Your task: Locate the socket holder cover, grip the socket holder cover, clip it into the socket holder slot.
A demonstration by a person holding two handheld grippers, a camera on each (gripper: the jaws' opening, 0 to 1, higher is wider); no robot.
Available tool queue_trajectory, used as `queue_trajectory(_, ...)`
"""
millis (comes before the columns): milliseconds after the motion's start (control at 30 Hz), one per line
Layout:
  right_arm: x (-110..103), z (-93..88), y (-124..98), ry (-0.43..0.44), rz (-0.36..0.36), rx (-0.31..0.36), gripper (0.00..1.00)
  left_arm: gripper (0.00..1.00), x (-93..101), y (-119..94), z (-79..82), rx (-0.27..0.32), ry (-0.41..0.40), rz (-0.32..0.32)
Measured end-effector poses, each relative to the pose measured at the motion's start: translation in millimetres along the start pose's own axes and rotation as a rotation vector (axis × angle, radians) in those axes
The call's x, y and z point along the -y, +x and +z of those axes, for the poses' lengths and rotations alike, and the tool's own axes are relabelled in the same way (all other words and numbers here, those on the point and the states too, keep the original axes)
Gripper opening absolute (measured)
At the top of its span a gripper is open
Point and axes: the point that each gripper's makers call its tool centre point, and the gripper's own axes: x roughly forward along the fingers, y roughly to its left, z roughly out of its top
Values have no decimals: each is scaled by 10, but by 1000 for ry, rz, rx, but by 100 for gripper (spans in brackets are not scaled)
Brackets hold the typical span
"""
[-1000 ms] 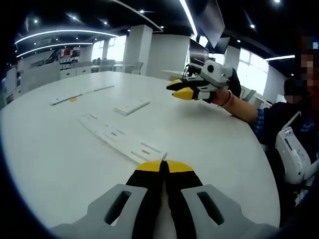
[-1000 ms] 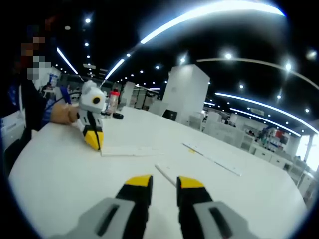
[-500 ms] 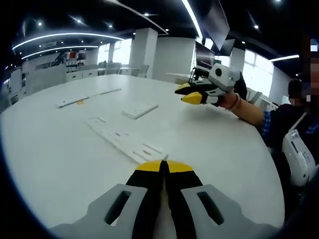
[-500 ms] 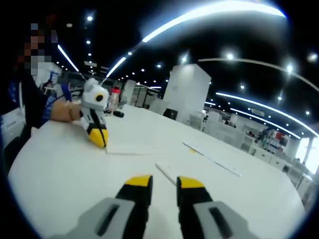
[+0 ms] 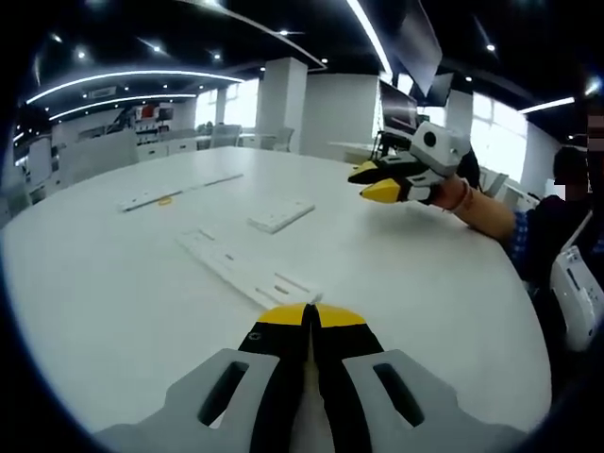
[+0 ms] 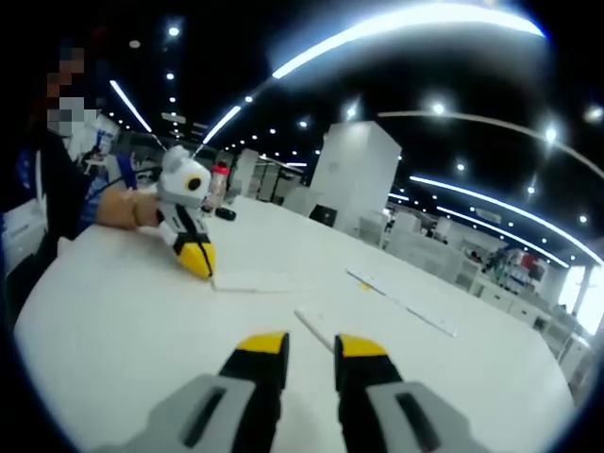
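White table (image 5: 113, 283): left gripper (image 5: 310, 316) fingers clenched empty, right gripper (image 6: 310, 346) fingers released; no legible writing.

Table access: open surface, flat parts only.
Bare table (image 5: 113, 283) all round; long strip (image 5: 247, 271) and plate (image 5: 280, 215) lie flat, well apart.

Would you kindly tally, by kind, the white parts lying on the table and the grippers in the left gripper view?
Long white slotted strip: 1
Short white rectangular plate: 1
Thin white strip at the far side, with a small yellow piece: 1
Grippers: 2, the left gripper with jaws together and the right gripper above the table
Total: 5
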Motion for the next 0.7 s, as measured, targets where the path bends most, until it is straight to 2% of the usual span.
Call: queue_trajectory(700, -10, 13, 1, -15, -5, -5, 21, 3, -177, 51, 16, 12, -1, 95)
